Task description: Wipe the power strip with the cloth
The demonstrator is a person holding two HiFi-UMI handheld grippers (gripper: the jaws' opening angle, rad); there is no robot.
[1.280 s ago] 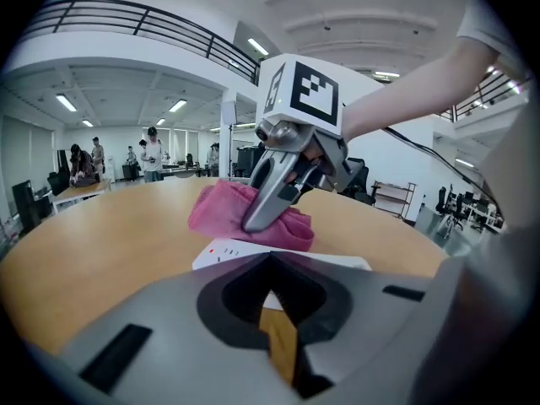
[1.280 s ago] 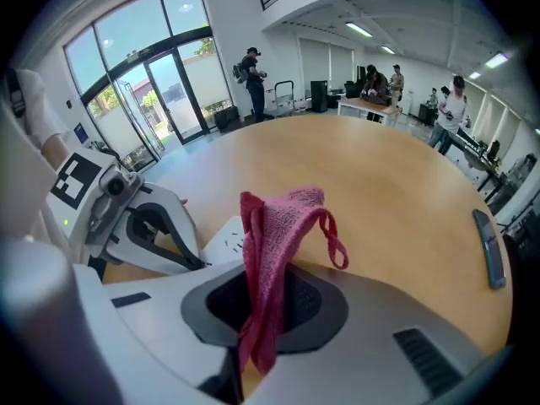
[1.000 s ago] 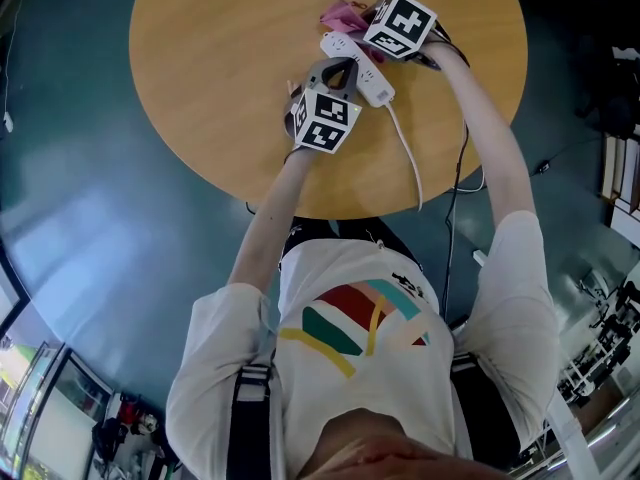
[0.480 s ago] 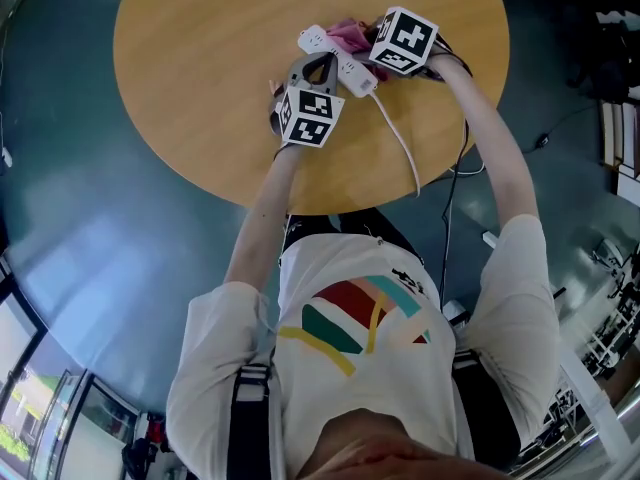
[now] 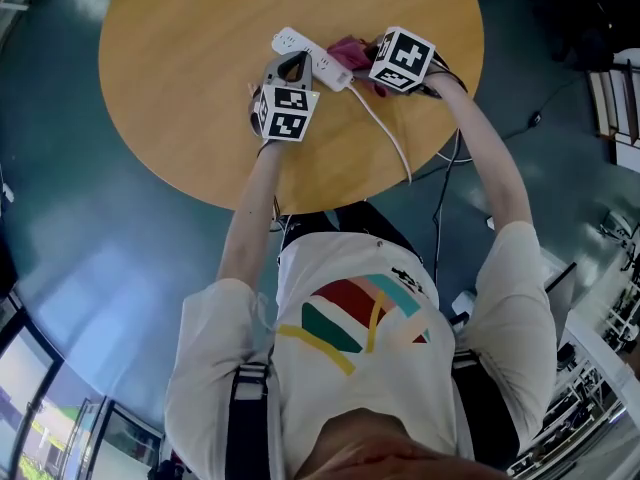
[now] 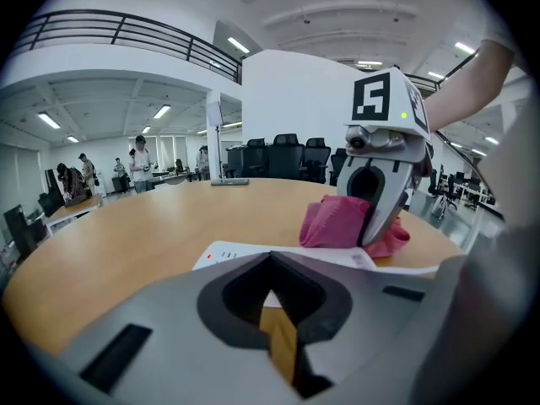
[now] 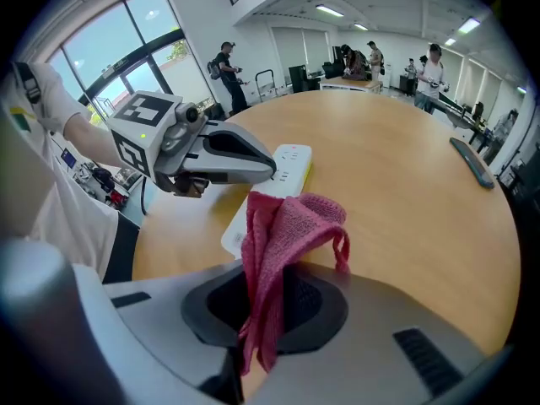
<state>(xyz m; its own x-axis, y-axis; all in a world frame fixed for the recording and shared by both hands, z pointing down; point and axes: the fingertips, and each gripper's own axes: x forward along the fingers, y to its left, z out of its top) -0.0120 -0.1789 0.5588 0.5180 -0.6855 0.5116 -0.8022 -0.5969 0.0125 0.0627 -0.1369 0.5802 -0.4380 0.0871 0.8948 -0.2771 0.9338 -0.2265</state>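
Cloth drawn along the power strip toward its cord end

The right gripper [image 5: 368, 61], jaws clenched on the pink cloth [image 5: 348, 48], has slid from near the far end of the power strip [image 5: 322, 65] to its cord end. The left gripper [image 5: 292, 61], jaws closed and empty, keeps its tip on the strip, which lies on the desk [image 5: 200, 88].

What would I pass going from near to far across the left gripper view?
left gripper → power strip → cloth → chairs
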